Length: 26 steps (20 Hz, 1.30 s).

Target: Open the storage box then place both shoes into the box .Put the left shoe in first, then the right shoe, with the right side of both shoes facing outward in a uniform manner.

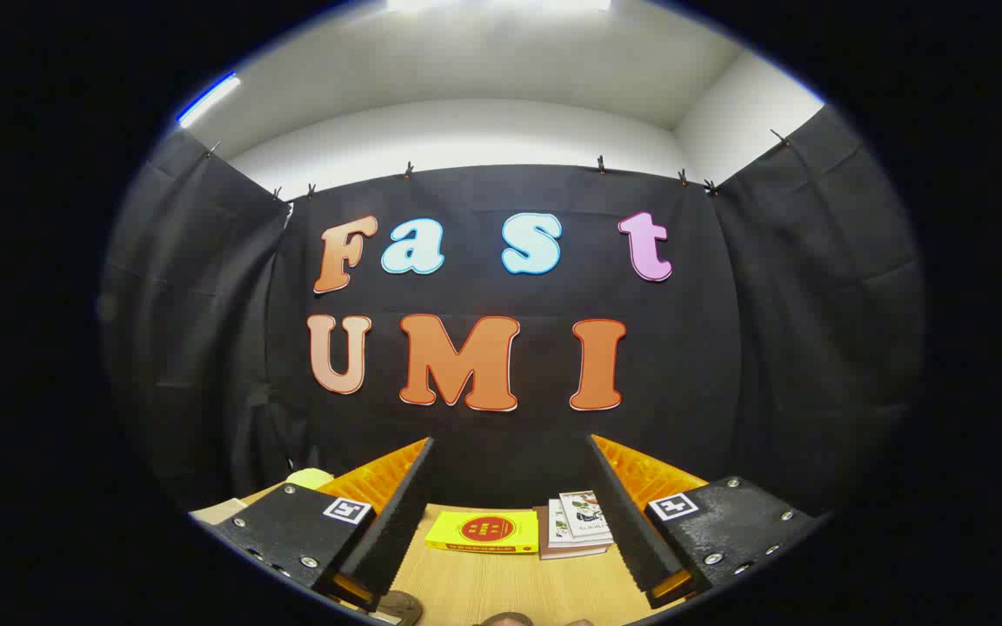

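Note:
My gripper [510, 442] is held level above a wooden table [501, 582], pointing at the booth's back wall. Its fingers [397, 513] stand wide apart and open with nothing between them. Low down near the finger bases, a brown rounded thing [398, 606] and another brown edge [506, 619] peek in. They are cut off, so I cannot tell what they are.
A yellow book [484, 530] lies flat on the table ahead, between the fingers. A small stack of books or magazines [575, 522] sits just right of it. A pale yellow-green thing [310, 476] shows behind the left finger. Black cloth walls close in the table.

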{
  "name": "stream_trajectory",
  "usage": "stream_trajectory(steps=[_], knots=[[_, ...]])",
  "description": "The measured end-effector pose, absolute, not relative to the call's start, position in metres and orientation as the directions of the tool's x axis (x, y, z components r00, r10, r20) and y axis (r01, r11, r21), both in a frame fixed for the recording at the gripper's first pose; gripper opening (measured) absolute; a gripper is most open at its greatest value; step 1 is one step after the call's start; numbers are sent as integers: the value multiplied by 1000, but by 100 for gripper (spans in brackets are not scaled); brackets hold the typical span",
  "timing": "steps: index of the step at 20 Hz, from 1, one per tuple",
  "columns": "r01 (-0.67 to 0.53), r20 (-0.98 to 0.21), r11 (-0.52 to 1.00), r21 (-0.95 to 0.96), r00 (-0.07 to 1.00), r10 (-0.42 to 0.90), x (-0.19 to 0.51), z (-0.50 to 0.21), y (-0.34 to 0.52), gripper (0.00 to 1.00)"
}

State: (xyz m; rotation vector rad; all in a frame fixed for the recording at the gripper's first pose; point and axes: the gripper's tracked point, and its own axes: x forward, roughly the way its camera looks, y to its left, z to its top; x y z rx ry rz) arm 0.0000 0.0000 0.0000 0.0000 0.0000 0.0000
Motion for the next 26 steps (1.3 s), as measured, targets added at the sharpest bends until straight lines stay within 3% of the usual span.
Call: stream_trajectory(steps=[17, 22, 26], knots=[[-80, -35, 996, 39, 996, 81, -15, -3, 58, 100], [-180, -177, 973, 143, 963, 204, -21, -48, 101, 100], [-275, -353, 933, 233, 870, 345, -28, -105, 148, 99]])
